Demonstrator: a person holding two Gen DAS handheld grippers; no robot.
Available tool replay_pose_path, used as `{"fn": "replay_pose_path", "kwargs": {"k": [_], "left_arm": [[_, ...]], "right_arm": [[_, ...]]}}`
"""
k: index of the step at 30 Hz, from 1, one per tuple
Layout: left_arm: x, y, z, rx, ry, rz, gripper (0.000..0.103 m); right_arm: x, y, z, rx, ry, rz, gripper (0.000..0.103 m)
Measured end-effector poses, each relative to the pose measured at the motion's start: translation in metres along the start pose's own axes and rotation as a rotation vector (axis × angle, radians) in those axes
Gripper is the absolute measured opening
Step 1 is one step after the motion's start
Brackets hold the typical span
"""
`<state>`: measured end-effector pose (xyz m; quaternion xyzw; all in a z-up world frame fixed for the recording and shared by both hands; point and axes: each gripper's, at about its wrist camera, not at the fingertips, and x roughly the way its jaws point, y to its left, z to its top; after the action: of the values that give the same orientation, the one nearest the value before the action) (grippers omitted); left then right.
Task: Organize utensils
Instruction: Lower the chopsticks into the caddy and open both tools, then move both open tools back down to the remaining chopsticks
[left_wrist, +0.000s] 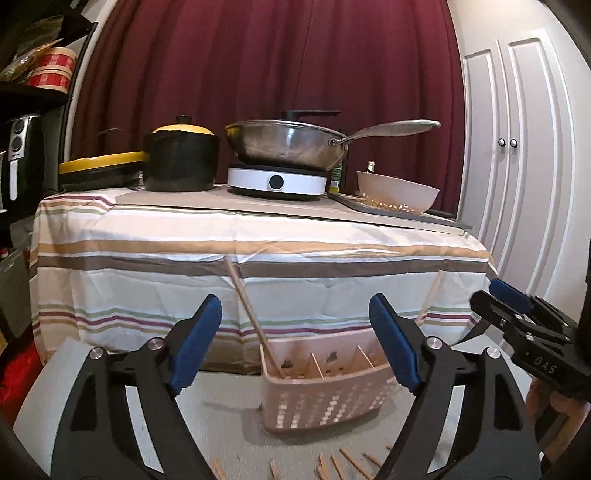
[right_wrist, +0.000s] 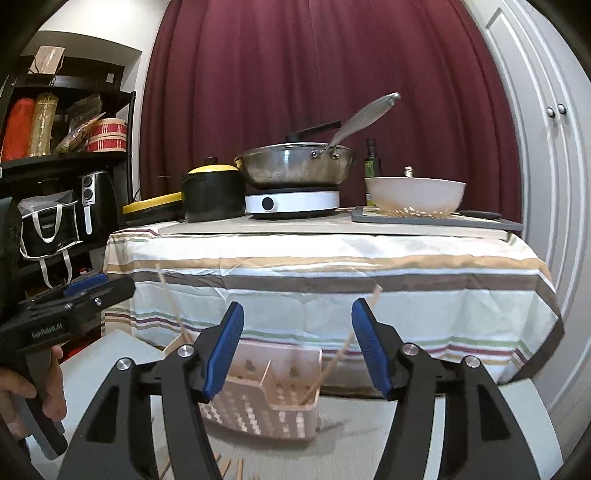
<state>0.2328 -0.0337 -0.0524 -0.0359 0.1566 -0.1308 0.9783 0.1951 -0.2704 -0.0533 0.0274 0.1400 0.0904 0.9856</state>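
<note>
1. Left gripper (left_wrist: 295, 343): jaws spread wide, blue pads well apart. Nothing is pinched; neither pad touches anything.
2. Between the left jaws, further off, a pink slotted caddy (left_wrist: 325, 402) stands on the grey surface (left_wrist: 218, 406). Thin dividers split it into compartments.
3. One chopstick (left_wrist: 255, 321) stands tilted in the caddy's leftmost compartment, top leaning to the left. It passes through the gap between the left jaws, clear of both pads.
4. A second chopstick (left_wrist: 430, 297) leans out at the caddy's right end, just behind the right-hand pad; its lower part is hidden.
5. Right gripper (right_wrist: 297, 349): jaws spread, less wide than the left pair, nothing pinched. In the right wrist view the second chopstick (right_wrist: 334, 363) stands in the caddy's (right_wrist: 258, 413) rightmost compartment, seen in the gap between the pads; contact with the right-hand pad cannot be told.
6. Loose chopsticks (left_wrist: 347, 465) lie scattered on the surface in front of the caddy, near the lower frame edge.
7. Each gripper shows at the edge of the other's view, held by a hand (right_wrist: 33, 387).
8. Background: a table with a striped cloth (left_wrist: 258, 266) carrying a black pot (left_wrist: 181, 162), a steel pan (left_wrist: 284, 142) on a white hob, and a bowl (left_wrist: 397, 192).
</note>
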Motion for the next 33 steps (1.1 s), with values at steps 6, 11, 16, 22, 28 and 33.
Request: {"fn": "replay_pose_path", "kwargs": {"k": [6, 11, 16, 22, 28, 33], "left_arm": [[-0.039, -0.002, -0.033, -0.007, 0.022, 0.023, 0.081], [-0.064, -0.003, -0.079, -0.011, 0.085, 0.048, 0.081], [-0.078, 0.002, -0.131, -0.045, 0.18, 0.066, 0.076], [-0.09, 0.006, -0.184, -0.071, 0.266, 0.099, 0.069], [-0.095, 0.005, -0.215, -0.074, 0.315, 0.125, 0.066], [-0.091, 0.003, -0.233, -0.067, 0.359, 0.132, 0.06]], "right_arm": [[-0.047, 0.008, -0.037, 0.005, 0.016, -0.008, 0.06], [-0.078, 0.02, -0.084, 0.012, 0.052, -0.009, 0.056], [-0.098, 0.032, -0.139, 0.012, 0.113, 0.009, 0.047], [-0.104, 0.04, -0.2, 0.026, 0.22, 0.039, 0.036], [-0.1, 0.044, -0.227, 0.017, 0.285, 0.04, 0.027], [-0.096, 0.044, -0.234, 0.012, 0.32, 0.031, 0.014]]}}
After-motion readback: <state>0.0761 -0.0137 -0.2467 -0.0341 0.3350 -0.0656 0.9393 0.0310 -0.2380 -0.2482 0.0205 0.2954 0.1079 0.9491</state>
